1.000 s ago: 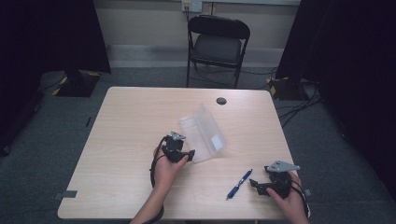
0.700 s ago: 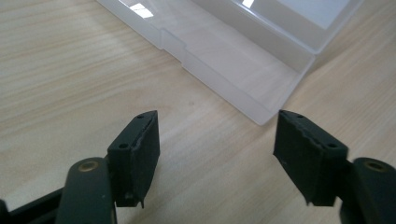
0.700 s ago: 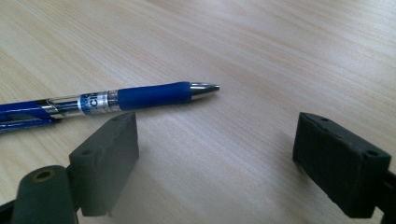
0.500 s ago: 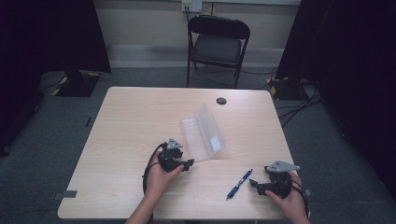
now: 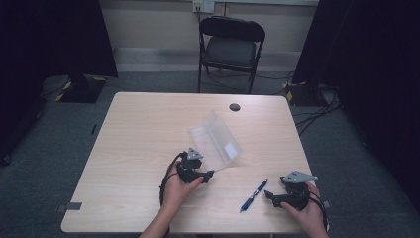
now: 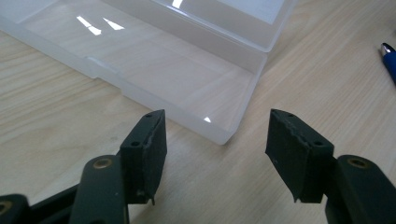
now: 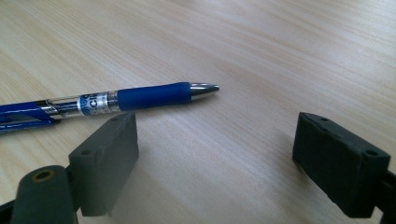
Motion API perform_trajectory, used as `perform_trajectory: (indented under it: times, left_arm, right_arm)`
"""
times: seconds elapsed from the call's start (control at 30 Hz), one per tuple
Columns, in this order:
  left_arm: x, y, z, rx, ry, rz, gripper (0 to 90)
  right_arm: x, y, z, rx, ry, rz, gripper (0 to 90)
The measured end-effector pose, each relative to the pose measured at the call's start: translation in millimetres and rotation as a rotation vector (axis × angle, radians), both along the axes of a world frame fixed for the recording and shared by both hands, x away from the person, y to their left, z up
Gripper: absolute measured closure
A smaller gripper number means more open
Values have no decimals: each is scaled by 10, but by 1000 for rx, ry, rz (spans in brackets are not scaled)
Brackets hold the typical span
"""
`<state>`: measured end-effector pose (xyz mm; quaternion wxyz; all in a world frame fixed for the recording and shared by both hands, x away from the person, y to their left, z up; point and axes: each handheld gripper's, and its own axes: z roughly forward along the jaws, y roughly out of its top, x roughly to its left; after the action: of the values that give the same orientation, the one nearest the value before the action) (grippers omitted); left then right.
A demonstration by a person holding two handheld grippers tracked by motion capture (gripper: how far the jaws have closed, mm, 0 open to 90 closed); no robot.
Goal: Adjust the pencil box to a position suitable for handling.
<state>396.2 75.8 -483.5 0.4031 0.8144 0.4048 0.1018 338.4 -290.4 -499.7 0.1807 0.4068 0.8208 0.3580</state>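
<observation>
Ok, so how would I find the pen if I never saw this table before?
Look at the wooden table, near the edge closest to the person. The pen lies flat between the two hands, just in front of the right tongs. It is blue with a silver tip, thin and dark beside the see-through plastic box.

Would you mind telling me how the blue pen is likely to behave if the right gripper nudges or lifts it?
The pen has a round barrel and lies flat on the smooth table, so a sideways nudge would probably roll it. Its clear plastic section looks slick, while the blue rubber grip seems the surer place to clamp. It appears slim and light, likely stiff; the open right gripper should lift it easily.
</observation>
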Motion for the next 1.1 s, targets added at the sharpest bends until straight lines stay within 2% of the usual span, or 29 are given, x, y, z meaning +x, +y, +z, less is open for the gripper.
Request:
perform_trajectory:
  times: [0.17, 0.33, 0.47, 0.53, 0.67, 0.77, 0.8, 0.87, 0.97, 1.03, 1.1]
  left_arm:
    - [-102, 245, 16, 26, -12, 11, 337]
    - [-242, 602, -20, 43, -17, 40, 308]
    - [-331, 792, -44, 54, -21, 57, 290]
    - [-351, 859, -65, 59, -36, 61, 275]
    - [-349, 917, -114, 78, -30, 66, 240]
    - [-351, 919, -134, 82, -47, 59, 224]
    - [-353, 917, -139, 81, -47, 50, 218]
    - [-363, 923, -166, 106, -76, -2, 167]
    - [-378, 899, -173, 128, -90, -13, 149]
    - [-378, 902, -171, 134, -90, -15, 148]
    - [-378, 901, -171, 132, -90, -14, 148]
  right_arm:
    - [10, 23, 18, -6, 0, 31, 188]
    - [12, 100, 76, -31, 2, 85, 197]
    - [-13, 165, 122, -37, -15, 130, 196]
    - [-22, 219, 152, -45, -30, 163, 196]
    - [-7, 309, 193, -48, -41, 220, 196]
    - [7, 370, 181, -53, -19, 257, 203]
    - [6, 382, 175, -61, -17, 270, 203]
    - [2, 397, 152, -59, -2, 300, 197]
    - [-10, 385, 138, -68, -13, 312, 204]
    - [-7, 364, 134, -46, -6, 309, 207]
    - [8, 347, 125, -35, -22, 320, 220]
